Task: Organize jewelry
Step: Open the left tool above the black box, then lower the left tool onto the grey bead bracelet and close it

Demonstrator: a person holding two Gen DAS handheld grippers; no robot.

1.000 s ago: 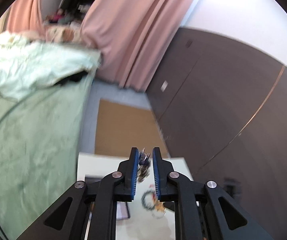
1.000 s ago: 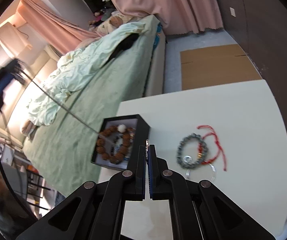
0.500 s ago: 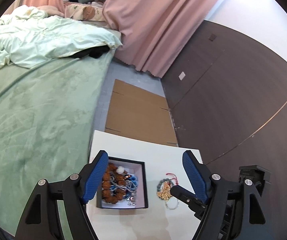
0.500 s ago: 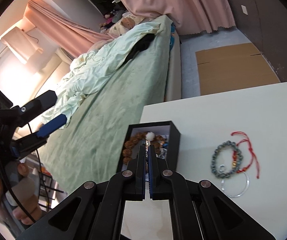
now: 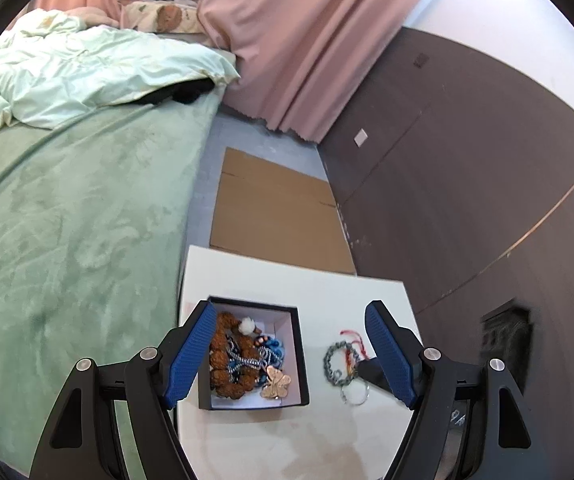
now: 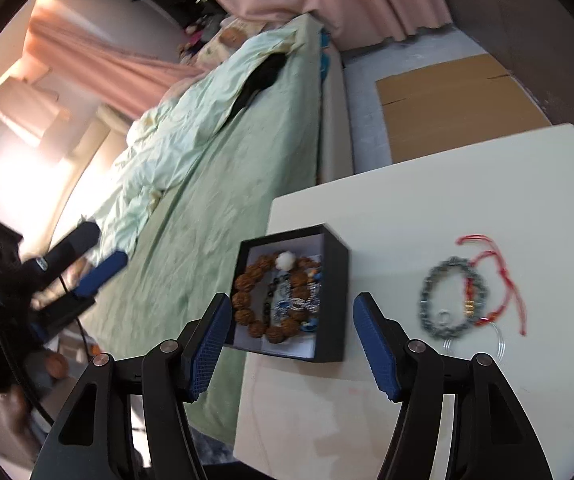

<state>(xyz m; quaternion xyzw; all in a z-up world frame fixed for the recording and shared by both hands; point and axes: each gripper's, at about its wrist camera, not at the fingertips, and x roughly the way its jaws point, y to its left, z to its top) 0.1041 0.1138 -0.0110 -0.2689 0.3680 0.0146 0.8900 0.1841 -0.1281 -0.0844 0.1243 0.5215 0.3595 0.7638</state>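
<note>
The left gripper hangs above the white tabletop with its jaws wide apart and nothing between the blue pads; they have just been opening. Below it stands the black jewelry box, open at the top, near the tabletop edge that faces the bed. Inside the box lie a brown bead bracelet, a white pompom, a silver chain, some blue beads and a rose-gold butterfly piece on top, toward the near corner. The right gripper also has its jaws open and holds nothing; they have just been opening too, and the box shows between its pads, lower down on the tabletop. To the right of the box, apart from it, lie a grey-green bead bracelet, a red cord bracelet that overlaps it, and a thin clear ring partly under both. In the right wrist view the left gripper appears blurred at the left edge, over the green bed cover. A flat sheet of cardboard lies on the floor beyond the tabletop, next to pink curtains.
</note>
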